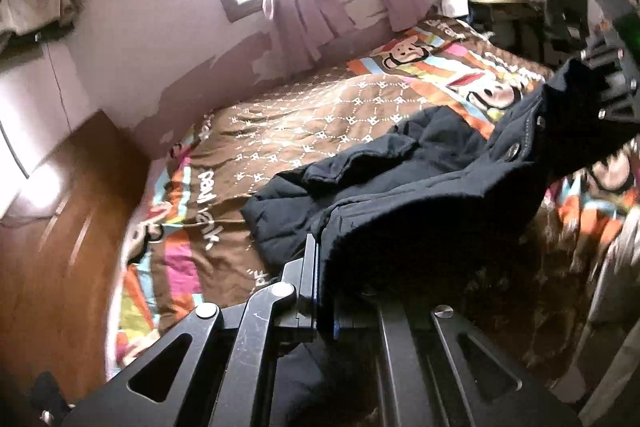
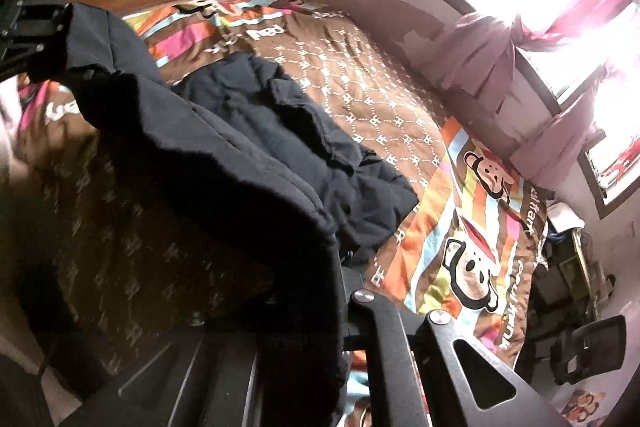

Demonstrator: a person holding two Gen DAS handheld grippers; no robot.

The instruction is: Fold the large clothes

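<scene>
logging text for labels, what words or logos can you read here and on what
"paul" and "paul frank", sideways or upside down, on the bedspread
Repeated "PF" monograms on the bedspread's brown middle
The black jacket, clamped by the left gripper and right gripper, shows no readable text

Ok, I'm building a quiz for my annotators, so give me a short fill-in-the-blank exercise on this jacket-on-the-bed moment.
1. The dark jacket is gripped by ____ grippers at once.
2. The far part of the jacket rests on the ____, on its brown patterned bedspread.
3. Cartoon ____ faces decorate the bedspread's striped border.
4. The left gripper and the right gripper are both ____ on fabric.

Missing words: two; bed; monkey; shut
</scene>
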